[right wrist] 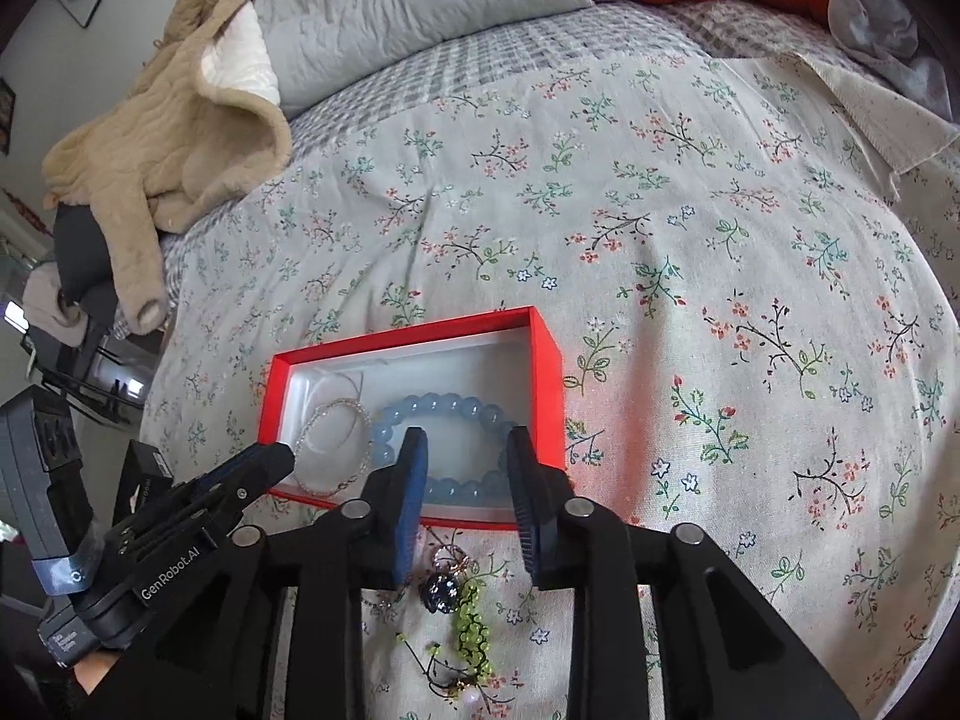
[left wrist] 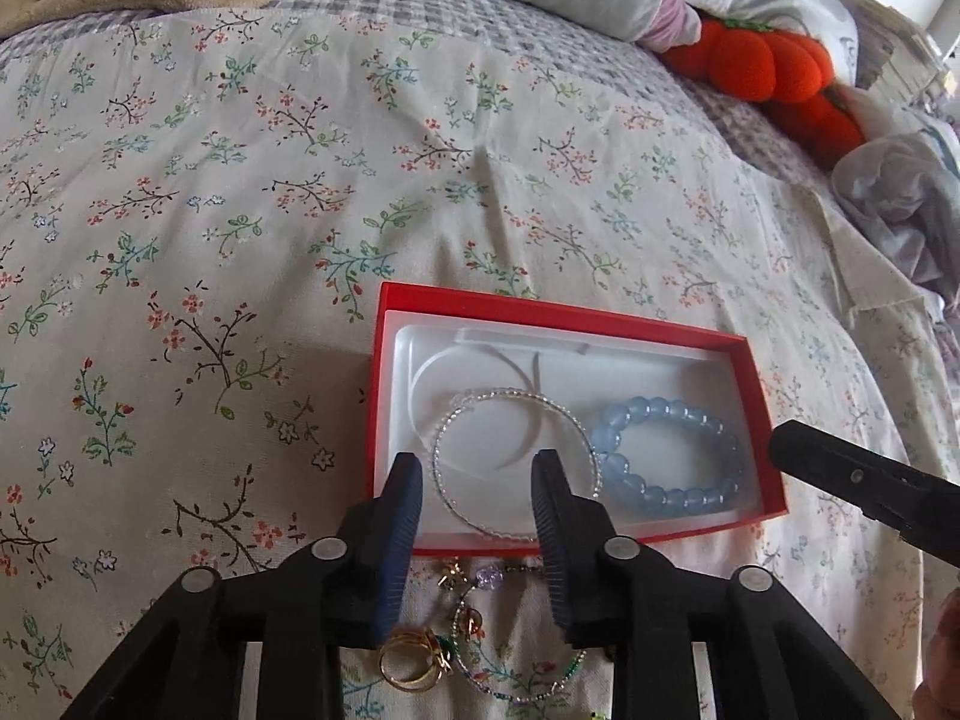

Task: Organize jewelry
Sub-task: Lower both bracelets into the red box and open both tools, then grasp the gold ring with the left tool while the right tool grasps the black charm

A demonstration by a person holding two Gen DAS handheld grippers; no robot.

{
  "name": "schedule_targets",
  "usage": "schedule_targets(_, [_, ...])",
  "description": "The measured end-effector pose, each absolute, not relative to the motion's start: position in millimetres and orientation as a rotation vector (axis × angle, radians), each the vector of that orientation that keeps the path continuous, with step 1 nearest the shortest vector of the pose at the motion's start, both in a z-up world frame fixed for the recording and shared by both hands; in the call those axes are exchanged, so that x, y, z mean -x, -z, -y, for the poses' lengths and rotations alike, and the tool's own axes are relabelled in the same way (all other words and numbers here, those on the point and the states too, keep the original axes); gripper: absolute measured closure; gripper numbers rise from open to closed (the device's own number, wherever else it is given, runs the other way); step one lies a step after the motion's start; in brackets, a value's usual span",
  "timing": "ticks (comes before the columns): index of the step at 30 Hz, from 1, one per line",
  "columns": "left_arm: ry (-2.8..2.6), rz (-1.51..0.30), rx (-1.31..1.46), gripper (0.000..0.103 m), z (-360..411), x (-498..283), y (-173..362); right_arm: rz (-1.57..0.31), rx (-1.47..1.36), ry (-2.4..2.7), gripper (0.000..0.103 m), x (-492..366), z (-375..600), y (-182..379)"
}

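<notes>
Surface: Floral-print bedspread [left wrist: 240, 210] over a bed, with grey pillows, a beige fleece jacket [right wrist: 174, 138] and orange plush toys [left wrist: 774, 60] at the far edge.

Container: I see a shallow red cardboard box with a white plastic liner [left wrist: 756, 420] lying open on the bedspread, just ahead of both grippers.

Done so far: two pieces lie inside the box, a thin clear-beaded bangle [left wrist: 516, 468] on the left and a chunky pale-blue bead bracelet [left wrist: 666, 456] on the right, touching or nearly touching each other.

Left to do: loose pieces on the bedspread just short of the box's near wall. In the left wrist view, a pair of gold rings [left wrist: 414, 663] and a thin multicoloured beaded loop [left wrist: 516, 654]. In the right wrist view, a dark round bead charm [right wrist: 441, 591] and a lime-green beaded strand [right wrist: 474, 624]. Smaller bits near them are too tangled for me to name.

Left gripper [left wrist: 477, 504]: jaws parted wide, nothing between them, hanging over the box's near edge.

Right gripper [right wrist: 468, 480]: likewise spread wide and empty, over the near wall by the blue bracelet.

Progress, my judgement: perhaps a third through; two items are stowed and several small ones are waiting.
</notes>
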State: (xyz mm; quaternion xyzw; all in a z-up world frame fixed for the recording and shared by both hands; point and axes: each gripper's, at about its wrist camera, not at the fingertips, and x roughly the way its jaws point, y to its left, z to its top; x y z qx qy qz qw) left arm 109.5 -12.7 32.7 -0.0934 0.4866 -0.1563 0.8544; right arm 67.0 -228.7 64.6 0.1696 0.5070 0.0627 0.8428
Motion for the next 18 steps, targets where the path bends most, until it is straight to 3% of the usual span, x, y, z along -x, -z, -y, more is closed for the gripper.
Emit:
schedule_targets(11, [0.293,-1.030,0.132,0.020,4.7,-66.1,-32.1,-1.085,-0.235,-0.155,0.038,-24.9,218.2,-72.1])
schedule_targets(18, [0.212,-1.048,0.031,0.018,-16.1,-45.8,-10.3,-1.164,-0.105,-0.171,0.036,-6.2,201.8,-48.1])
